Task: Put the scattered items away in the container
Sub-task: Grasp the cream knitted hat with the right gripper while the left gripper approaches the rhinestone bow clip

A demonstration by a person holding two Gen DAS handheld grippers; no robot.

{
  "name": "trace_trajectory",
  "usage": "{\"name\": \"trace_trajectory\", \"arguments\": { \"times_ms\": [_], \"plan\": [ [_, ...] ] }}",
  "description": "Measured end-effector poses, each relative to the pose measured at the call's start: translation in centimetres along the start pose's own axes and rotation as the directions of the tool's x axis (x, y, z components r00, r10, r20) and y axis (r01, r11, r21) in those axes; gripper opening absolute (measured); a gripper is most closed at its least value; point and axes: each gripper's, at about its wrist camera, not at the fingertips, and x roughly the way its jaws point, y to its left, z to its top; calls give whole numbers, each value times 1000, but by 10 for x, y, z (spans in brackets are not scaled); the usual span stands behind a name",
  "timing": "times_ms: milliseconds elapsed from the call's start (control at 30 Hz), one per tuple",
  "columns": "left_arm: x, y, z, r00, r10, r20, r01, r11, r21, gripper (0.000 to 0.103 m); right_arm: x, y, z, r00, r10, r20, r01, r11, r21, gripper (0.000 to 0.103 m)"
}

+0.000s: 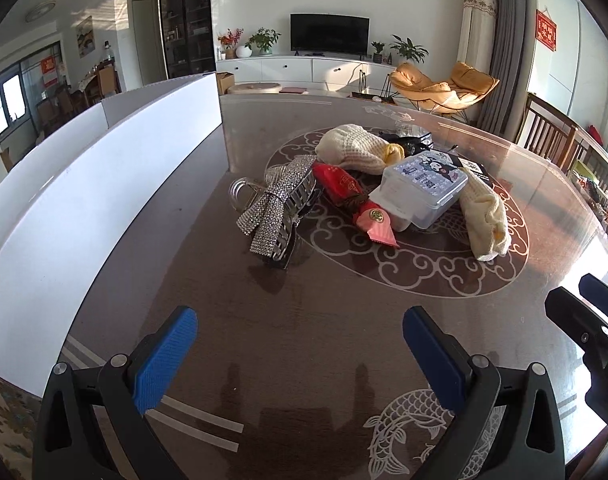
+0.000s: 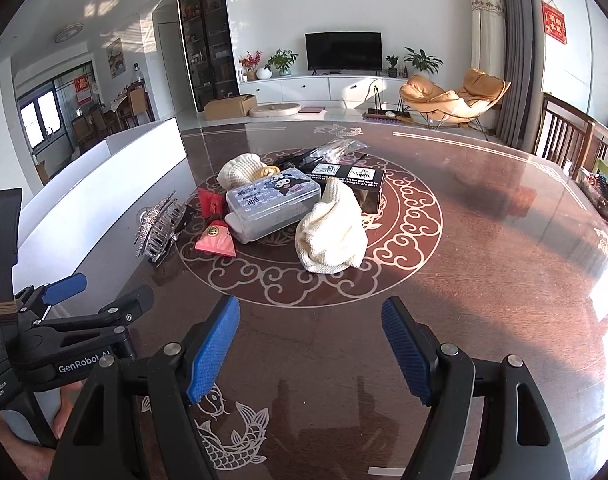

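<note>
Jaws of left gripper point(image 1: 300, 354) and right gripper point(image 2: 310, 350) standing wide apart, gripping nothing. Scattered items lying ahead mid-table; white container point(image 1: 104, 184) sitting to their left. Rhinestone hair claw point(image 1: 274, 212) lying nearest the left gripper, long axis running toward it.

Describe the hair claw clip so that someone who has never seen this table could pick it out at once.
Start at the round scroll pattern in the middle of the dark table, where the clutter sits. At the pile's edge nearest the white container lies the hair claw clip. Only it sparkles: a rhinestone bow over clear teeth, beside the red candy wrapper.
</note>
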Motion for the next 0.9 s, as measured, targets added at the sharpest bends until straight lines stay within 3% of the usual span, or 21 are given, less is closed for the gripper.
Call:
{"name": "trace_trajectory", "arguments": {
  "times_ms": [267,500,900],
  "plan": [
    [17,-6,-8,998,-7,-61,9,1000,26,103,52,-4,-6,987,2,-163,-8,999,-33,75],
    [26,-4,-13,994,-20,-110,22,1000,18,103,77,5,1,980,-13,-196,-11,993,-120,76],
    [32,-4,-15,991,-5,-136,7,1000,20,103,121,-4,45,974,1,-225,-34,989,-141,77]
  ]
}}
